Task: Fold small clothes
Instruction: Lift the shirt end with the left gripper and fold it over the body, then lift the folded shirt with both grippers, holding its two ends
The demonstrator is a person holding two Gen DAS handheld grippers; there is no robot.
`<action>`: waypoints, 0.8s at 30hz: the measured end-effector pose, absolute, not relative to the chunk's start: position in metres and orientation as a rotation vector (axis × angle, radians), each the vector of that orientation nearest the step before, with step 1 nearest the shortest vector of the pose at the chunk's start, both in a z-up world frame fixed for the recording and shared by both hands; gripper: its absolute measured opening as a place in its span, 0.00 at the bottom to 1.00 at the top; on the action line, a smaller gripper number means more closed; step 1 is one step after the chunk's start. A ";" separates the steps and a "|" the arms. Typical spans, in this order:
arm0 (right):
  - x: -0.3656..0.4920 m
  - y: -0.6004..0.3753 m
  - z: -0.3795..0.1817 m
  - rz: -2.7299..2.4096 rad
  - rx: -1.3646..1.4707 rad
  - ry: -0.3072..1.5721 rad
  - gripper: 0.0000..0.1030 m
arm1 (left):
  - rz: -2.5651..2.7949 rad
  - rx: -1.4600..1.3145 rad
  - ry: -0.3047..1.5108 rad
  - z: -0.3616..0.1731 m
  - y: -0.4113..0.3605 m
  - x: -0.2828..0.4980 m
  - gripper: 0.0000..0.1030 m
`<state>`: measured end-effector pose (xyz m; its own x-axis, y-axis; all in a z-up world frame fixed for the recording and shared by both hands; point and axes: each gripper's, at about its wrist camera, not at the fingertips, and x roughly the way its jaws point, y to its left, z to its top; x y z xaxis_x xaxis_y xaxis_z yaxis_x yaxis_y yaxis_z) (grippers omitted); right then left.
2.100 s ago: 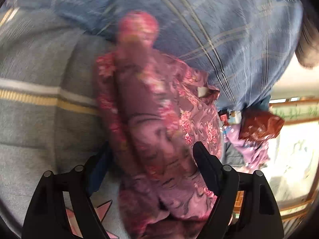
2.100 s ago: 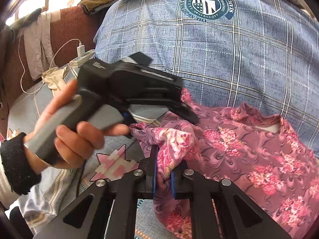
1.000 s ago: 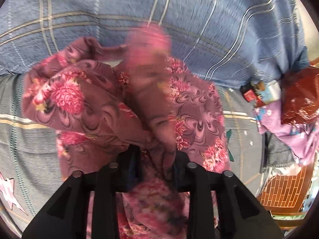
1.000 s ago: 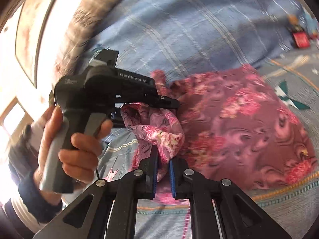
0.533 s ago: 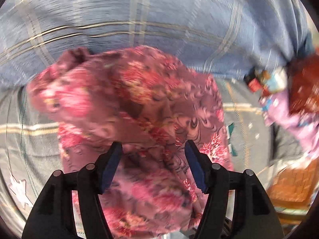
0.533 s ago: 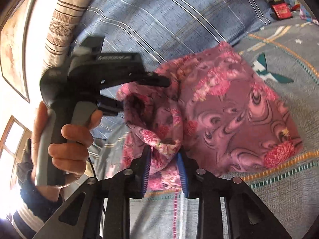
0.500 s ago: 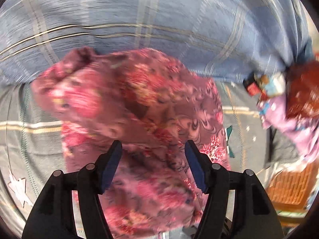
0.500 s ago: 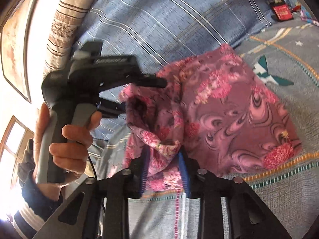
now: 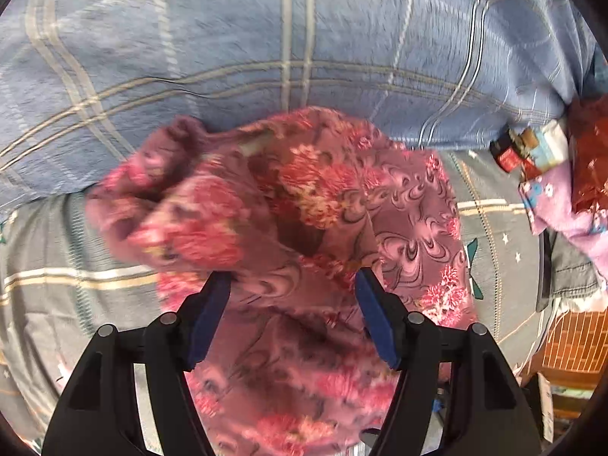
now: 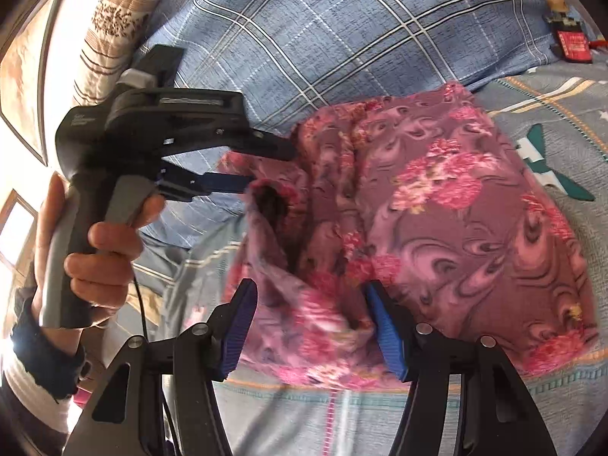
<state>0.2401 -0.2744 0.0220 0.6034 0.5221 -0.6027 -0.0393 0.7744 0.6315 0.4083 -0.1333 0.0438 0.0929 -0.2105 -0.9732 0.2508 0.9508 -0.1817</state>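
A small mauve garment with pink flowers (image 9: 304, 235) lies folded over on the grey bedsheet (image 9: 49, 273), against a blue plaid pillow (image 9: 266, 38). My left gripper (image 9: 292, 285) is open, its blue pads either side of the loose cloth. In the right wrist view the garment (image 10: 437, 220) spreads to the right. My right gripper (image 10: 309, 296) is open just above the garment's near edge. The left gripper (image 10: 266, 167) shows there too, held by a hand, jaws apart at the garment's far left corner.
At the right of the left wrist view lie a lilac cloth (image 9: 562, 209), a red shiny bag (image 9: 589, 152) and small boxes (image 9: 524, 148). A striped pillow (image 10: 114, 19) is at the back left. A red box (image 10: 573, 45) lies far right.
Both grippers were shut on the garment a second ago and have opened. The lifted fold has dropped onto the rest of the garment.
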 end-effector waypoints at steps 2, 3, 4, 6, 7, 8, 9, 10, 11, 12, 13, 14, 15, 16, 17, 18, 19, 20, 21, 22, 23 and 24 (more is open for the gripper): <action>0.237 -0.280 0.022 0.309 0.579 0.860 0.59 | -0.345 0.063 1.435 0.038 -0.145 0.412 0.65; 0.237 -0.282 0.022 0.302 0.575 0.860 0.59 | -0.343 0.083 1.439 0.035 -0.152 0.413 0.65; 0.237 -0.283 0.021 0.301 0.580 0.861 0.59 | -0.336 0.115 1.448 0.031 -0.161 0.415 0.66; 0.238 -0.285 0.017 0.310 0.591 0.870 0.60 | -0.315 0.188 1.457 0.023 -0.177 0.417 0.66; 0.238 -0.283 0.015 0.316 0.593 0.876 0.60 | -0.302 0.224 1.457 0.019 -0.184 0.417 0.66; 0.240 -0.281 0.014 0.327 0.597 0.880 0.60 | -0.294 0.244 1.455 0.017 -0.188 0.417 0.66; 0.241 -0.279 0.012 0.342 0.604 0.884 0.60 | -0.286 0.255 1.452 0.016 -0.191 0.416 0.66; 0.241 -0.278 0.011 0.353 0.612 0.887 0.60 | -0.286 0.250 1.448 0.017 -0.193 0.415 0.66; 0.242 -0.275 0.010 0.363 0.621 0.890 0.60 | -0.289 0.239 1.449 0.019 -0.193 0.415 0.66; 0.242 -0.273 0.009 0.373 0.626 0.893 0.60 | -0.297 0.218 1.452 0.021 -0.194 0.414 0.66; 0.242 -0.272 0.008 0.381 0.633 0.896 0.60 | -0.318 0.182 1.459 0.026 -0.192 0.415 0.66; 0.241 -0.271 0.008 0.385 0.636 0.899 0.60 | -0.332 0.156 1.461 0.030 -0.190 0.415 0.66; 0.242 -0.271 0.007 0.384 0.636 0.900 0.60 | -0.342 0.136 1.460 0.033 -0.190 0.414 0.66; 0.242 -0.272 0.006 0.383 0.637 0.899 0.60 | -0.346 0.136 1.462 0.034 -0.190 0.413 0.67; 0.242 -0.272 0.006 0.383 0.643 0.897 0.60 | -0.345 0.145 1.468 0.033 -0.189 0.413 0.67; 0.243 -0.272 0.005 0.382 0.649 0.898 0.60 | -0.344 0.161 1.477 0.030 -0.191 0.413 0.67; 0.243 -0.272 0.004 0.382 0.654 0.897 0.60 | -0.336 0.183 1.488 0.025 -0.193 0.413 0.67; 0.245 -0.273 0.004 0.381 0.657 0.894 0.60 | -0.320 0.203 1.495 0.020 -0.196 0.413 0.67; 0.247 -0.275 0.003 0.381 0.659 0.888 0.60 | -0.307 0.219 1.498 0.014 -0.201 0.415 0.67; 0.247 -0.277 0.002 0.382 0.659 0.881 0.59 | -0.297 0.229 1.494 0.009 -0.205 0.415 0.67; 0.246 -0.277 0.002 0.382 0.660 0.871 0.59 | -0.288 0.225 1.487 0.006 -0.206 0.413 0.67; 0.243 -0.282 0.001 0.383 0.665 0.859 0.58 | -0.278 0.211 1.472 0.007 -0.206 0.412 0.67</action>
